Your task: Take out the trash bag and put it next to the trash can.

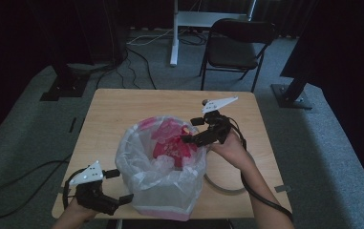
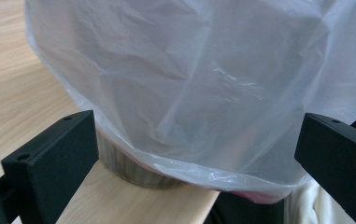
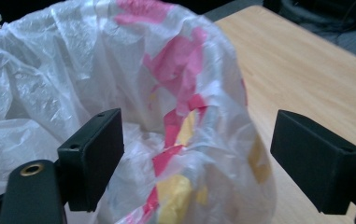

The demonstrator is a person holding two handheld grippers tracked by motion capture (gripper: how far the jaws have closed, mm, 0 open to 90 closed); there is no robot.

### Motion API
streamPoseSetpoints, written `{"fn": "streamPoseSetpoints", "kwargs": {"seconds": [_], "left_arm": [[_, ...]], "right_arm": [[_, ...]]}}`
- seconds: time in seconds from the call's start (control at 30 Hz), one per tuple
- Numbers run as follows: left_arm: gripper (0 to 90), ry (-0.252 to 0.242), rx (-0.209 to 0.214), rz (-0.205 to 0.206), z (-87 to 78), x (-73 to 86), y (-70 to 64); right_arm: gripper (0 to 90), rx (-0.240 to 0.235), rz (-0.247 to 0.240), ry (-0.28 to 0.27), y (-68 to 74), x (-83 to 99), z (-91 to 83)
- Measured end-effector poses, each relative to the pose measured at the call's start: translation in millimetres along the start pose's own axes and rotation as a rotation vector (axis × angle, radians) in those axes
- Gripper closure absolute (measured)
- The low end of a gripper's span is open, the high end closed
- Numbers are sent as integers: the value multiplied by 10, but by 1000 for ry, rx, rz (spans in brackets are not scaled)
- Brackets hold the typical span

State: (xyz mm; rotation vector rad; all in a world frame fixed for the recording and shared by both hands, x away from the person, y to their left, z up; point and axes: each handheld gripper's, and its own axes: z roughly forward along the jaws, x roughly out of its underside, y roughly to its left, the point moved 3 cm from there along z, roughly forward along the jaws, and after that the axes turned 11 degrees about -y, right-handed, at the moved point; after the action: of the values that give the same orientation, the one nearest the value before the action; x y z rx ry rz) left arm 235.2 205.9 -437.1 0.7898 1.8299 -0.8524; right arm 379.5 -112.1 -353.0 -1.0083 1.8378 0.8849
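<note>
Now both grippers are spread: left gripper point(image 1: 122, 190) beside the bag point(image 1: 163, 183), right gripper point(image 1: 189, 133) at its rim.

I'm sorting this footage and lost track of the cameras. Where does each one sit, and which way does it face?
High view: above the person's side, facing forward and down on the table; both forearms enter from below, left gripper and right gripper at the bag-lined bin.
Left gripper view: rides low at the table's near edge, facing the bin's side; its two jaws stand apart.
Right gripper view: rides at the bag rim, facing into its mouth; jaws apart.
Shared: all three show the white bag and wooden table.
</note>
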Motion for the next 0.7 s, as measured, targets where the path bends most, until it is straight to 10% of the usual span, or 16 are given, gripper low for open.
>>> {"fn": "streamPoseSetpoints", "kwargs": {"seconds": [0.3,0.7], "left_arm": [[39,-24,-56,35,43,-63,167],[54,-79,-41,119,30,-301,301]], "right_arm": [[400,-63,3,26,30,29,39],[464,-74,10,56,16,46,48]]}}
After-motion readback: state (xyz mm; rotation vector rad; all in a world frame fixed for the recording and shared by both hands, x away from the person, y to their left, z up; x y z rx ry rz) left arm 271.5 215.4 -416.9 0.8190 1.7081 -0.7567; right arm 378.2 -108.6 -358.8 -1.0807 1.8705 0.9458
